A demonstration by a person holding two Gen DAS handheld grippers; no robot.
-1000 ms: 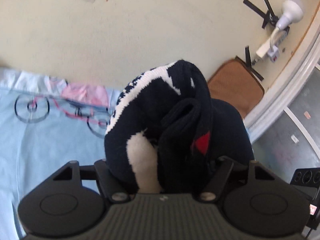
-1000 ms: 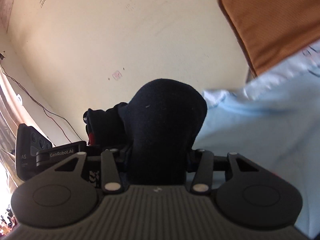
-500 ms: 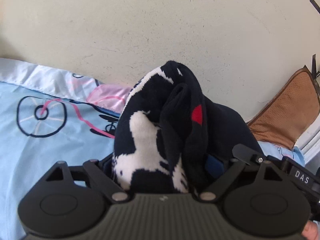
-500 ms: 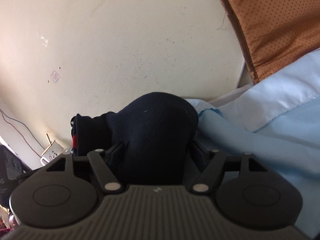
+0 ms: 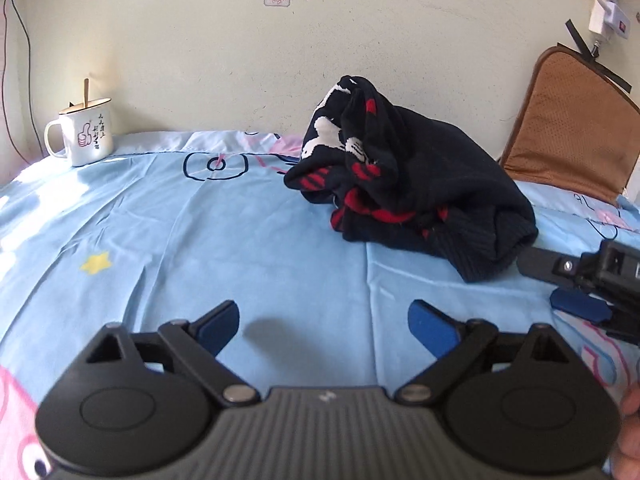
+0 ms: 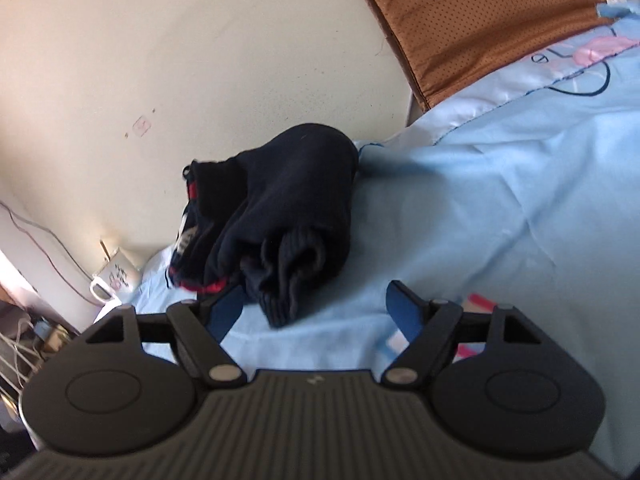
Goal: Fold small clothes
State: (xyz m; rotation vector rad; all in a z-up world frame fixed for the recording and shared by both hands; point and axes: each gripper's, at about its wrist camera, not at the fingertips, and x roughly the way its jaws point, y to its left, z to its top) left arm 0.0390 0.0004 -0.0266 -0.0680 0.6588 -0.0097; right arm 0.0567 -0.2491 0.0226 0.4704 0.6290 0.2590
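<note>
The right gripper (image 5: 580,292) is cut off by the left wrist view's right edge. The sweater (image 6: 280,216) hides its own front pattern in bunched folds. The mug (image 6: 116,280) print is too blurred to read. The brown cushion (image 6: 480,20) runs past the top edge.

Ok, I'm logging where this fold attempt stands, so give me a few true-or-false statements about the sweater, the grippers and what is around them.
1. The dark sweater lies bunched on the blue sheet. True.
2. The left gripper is clamped on the sweater. False: its jaws are open and empty, short of it.
3. The right gripper has open jaws. True.
4. The mug lies tipped over. False: it stands upright, a stick in it.
5. A brown cushion leans at the wall. True.
</note>
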